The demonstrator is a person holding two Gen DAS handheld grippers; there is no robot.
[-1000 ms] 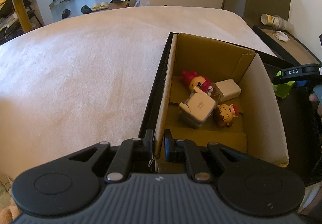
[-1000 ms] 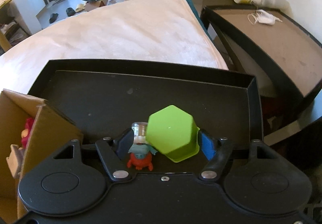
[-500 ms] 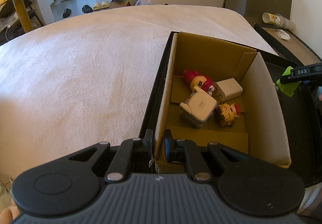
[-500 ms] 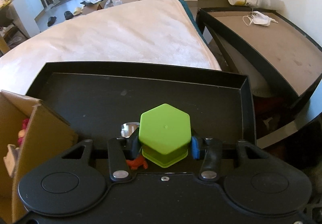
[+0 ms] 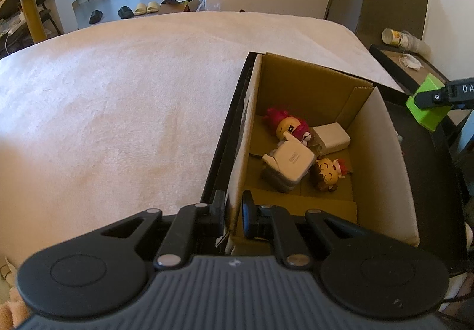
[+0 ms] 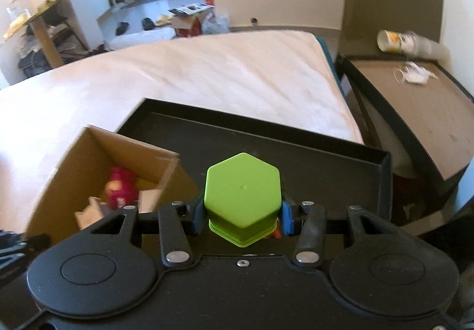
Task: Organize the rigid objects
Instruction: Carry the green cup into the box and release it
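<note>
One cardboard box (image 5: 382, 152) holds two dolls and two white chargers. Left gripper (image 5: 232, 218) pinches its wall; right gripper (image 6: 242, 218) clamps one green hexagonal container (image 6: 243, 196).

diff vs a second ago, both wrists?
The right gripper closed on the green hexagonal cup and lifted it off the black tray, leaving the small red figure below. The left gripper stayed clamped on the cardboard box wall; the toys and chargers inside did not move.
</note>
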